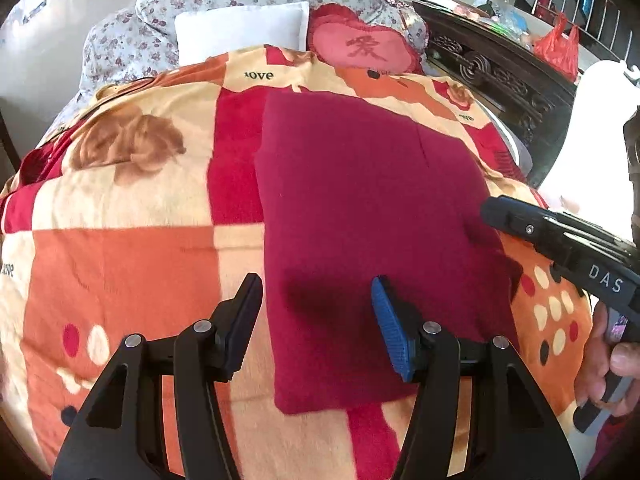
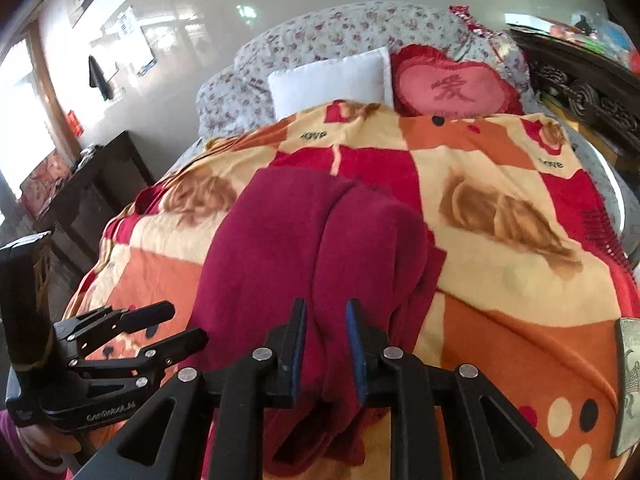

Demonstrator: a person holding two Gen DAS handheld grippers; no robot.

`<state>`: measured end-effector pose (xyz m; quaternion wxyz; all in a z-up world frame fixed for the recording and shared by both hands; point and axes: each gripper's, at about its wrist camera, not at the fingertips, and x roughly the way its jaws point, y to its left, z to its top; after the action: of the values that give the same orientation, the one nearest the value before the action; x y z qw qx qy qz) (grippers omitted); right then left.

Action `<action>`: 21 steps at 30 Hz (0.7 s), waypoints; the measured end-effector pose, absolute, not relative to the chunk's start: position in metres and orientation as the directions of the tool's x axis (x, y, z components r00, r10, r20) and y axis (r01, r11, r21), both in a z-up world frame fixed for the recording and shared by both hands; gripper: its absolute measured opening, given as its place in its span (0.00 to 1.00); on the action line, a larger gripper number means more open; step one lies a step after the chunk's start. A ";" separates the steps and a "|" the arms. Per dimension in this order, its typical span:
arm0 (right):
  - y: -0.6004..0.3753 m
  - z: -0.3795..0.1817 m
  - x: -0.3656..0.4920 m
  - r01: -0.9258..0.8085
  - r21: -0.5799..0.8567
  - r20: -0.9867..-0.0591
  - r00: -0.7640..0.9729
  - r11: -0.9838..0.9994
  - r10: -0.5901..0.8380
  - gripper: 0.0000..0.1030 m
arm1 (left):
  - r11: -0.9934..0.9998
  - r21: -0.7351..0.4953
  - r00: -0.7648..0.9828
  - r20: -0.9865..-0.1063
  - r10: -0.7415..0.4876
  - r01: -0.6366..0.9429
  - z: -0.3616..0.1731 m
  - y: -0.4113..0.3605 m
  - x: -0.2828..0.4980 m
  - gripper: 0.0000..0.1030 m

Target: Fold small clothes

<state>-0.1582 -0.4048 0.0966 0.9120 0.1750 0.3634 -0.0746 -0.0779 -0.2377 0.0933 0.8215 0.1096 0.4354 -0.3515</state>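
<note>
A dark red fleece garment lies on the bed, spread over a patchwork blanket of orange, cream and red squares, roughly midway across and toward the near edge of the bed. Seen from the left side it already forms a flat, long rectangle with a seam or fold line running up its far half. The left hand-held gripper hangs just above the garment's near left border with its jaws spread; one finger sits over the blanket, the other over the cloth, and nothing is pinched between them. The right hand-held gripper is at the garment's right border, and from its own camera the cloth bunches up into two soft humps running between its narrowly parted jaws; whether the pads actually press on the fabric I cannot tell. The garment looks light, thick and limp, a plush knit that will slump and drag instead of holding a crease, and it will probably cling a little to the fuzzy blanket. My guess is that it wants lifting by the near corners, both layers pinched together, so the fold carries over evenly toward the white pillow and the heart-shaped cushion at the head of the bed.
</note>
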 end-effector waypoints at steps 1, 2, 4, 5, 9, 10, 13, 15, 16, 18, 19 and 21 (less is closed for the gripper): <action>-0.407 0.094 -0.154 0.271 0.276 -0.690 0.724 0.922 -0.006 0.23 | 0.731 -0.122 0.379 -0.792 -0.480 0.671 0.092 -0.241 -0.074 0.54; -0.409 0.092 -0.151 0.274 0.283 -0.689 0.725 0.919 -0.004 0.23 | 0.733 -0.120 0.380 -0.793 -0.476 0.669 0.090 -0.243 -0.072 0.54; -0.413 0.086 -0.145 0.287 0.278 -0.697 0.717 0.916 -0.013 0.23 | 0.734 -0.122 0.377 -0.795 -0.476 0.668 0.088 -0.247 -0.067 0.54; -0.415 0.082 -0.142 0.293 0.270 -0.704 0.710 0.917 -0.020 0.23 | 0.733 -0.127 0.371 -0.798 -0.476 0.668 0.085 -0.250 -0.064 0.54; -0.424 0.069 -0.138 0.325 0.240 -0.716 0.695 0.915 -0.060 0.23 | 0.732 -0.131 0.362 -0.802 -0.475 0.669 0.078 -0.259 -0.058 0.59; -0.427 0.065 -0.138 0.355 0.189 -0.729 0.675 0.915 -0.112 0.28 | 0.732 -0.130 0.364 -0.802 -0.474 0.669 0.077 -0.261 -0.058 0.61; -0.449 0.052 -0.146 0.368 0.340 -0.706 0.707 0.865 -0.023 0.37 | 0.733 -0.142 0.357 -0.802 -0.479 0.665 0.074 -0.263 -0.056 0.65; -0.455 0.054 -0.156 0.359 0.394 -0.678 0.735 0.846 0.004 0.38 | 0.727 -0.170 0.341 -0.797 -0.499 0.666 0.075 -0.259 -0.054 0.65; -0.455 0.055 -0.159 0.358 0.390 -0.674 0.739 0.849 -0.002 0.40 | 0.721 -0.191 0.327 -0.794 -0.513 0.666 0.076 -0.256 -0.052 0.65; -0.454 0.058 -0.166 0.356 0.398 -0.662 0.749 0.846 -0.004 0.53 | 0.710 -0.239 0.295 -0.788 -0.541 0.663 0.078 -0.249 -0.047 0.65; -0.456 0.058 -0.170 0.348 0.424 -0.650 0.760 0.836 0.014 0.59 | 0.706 -0.261 0.283 -0.783 -0.554 0.659 0.078 -0.245 -0.045 0.66; -0.457 0.055 -0.173 0.342 0.465 -0.639 0.768 0.817 0.042 0.61 | 0.702 -0.290 0.268 -0.777 -0.569 0.650 0.077 -0.240 -0.040 0.67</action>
<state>-0.1729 -0.4573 0.0555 0.8941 0.2910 0.3299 -0.0839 -0.0403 -0.2398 0.0771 0.7949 0.0431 0.4681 -0.3835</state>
